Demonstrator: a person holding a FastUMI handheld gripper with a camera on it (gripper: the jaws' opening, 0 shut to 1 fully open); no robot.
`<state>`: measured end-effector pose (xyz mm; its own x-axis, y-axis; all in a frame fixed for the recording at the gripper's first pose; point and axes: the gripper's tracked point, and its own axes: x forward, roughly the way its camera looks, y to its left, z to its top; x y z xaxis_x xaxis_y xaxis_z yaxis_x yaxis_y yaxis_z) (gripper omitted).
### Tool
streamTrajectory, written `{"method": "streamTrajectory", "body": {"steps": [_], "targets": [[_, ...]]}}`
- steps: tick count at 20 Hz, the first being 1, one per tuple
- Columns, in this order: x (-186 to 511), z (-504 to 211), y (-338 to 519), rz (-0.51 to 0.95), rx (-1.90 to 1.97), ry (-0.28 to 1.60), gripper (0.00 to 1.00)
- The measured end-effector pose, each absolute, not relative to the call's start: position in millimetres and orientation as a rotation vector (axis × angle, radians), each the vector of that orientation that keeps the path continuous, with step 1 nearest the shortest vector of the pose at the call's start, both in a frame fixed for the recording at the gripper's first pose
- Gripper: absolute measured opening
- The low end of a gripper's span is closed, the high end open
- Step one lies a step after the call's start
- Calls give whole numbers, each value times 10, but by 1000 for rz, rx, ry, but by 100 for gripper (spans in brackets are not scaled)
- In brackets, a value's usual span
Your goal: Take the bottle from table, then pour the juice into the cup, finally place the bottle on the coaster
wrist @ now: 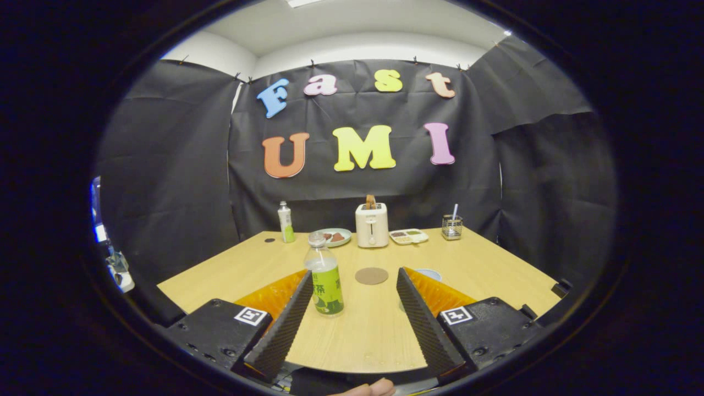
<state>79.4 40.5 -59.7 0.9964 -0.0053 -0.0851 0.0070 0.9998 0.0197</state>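
Black cloth walls a booth around the wooden table [484,264]. On it, the gripper [352,280] stands spread wide, gripping nothing. The bottle [324,275] stands upright just inside the left finger [286,324], the round coaster [371,275] beyond it, the cup [432,273] behind the right finger. A toaster [372,225] stands far back.
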Motion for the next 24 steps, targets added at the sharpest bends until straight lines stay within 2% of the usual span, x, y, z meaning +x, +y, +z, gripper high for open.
{"method": "streamTrajectory", "body": {"steps": [10, 13, 24], "targets": [[1561, -897, 595, -43, 29, 107, 99], [1770, -1034, 815, -9, 49, 97, 99], [2235, -1351, 1071, -35, 54, 121, 99]]}}
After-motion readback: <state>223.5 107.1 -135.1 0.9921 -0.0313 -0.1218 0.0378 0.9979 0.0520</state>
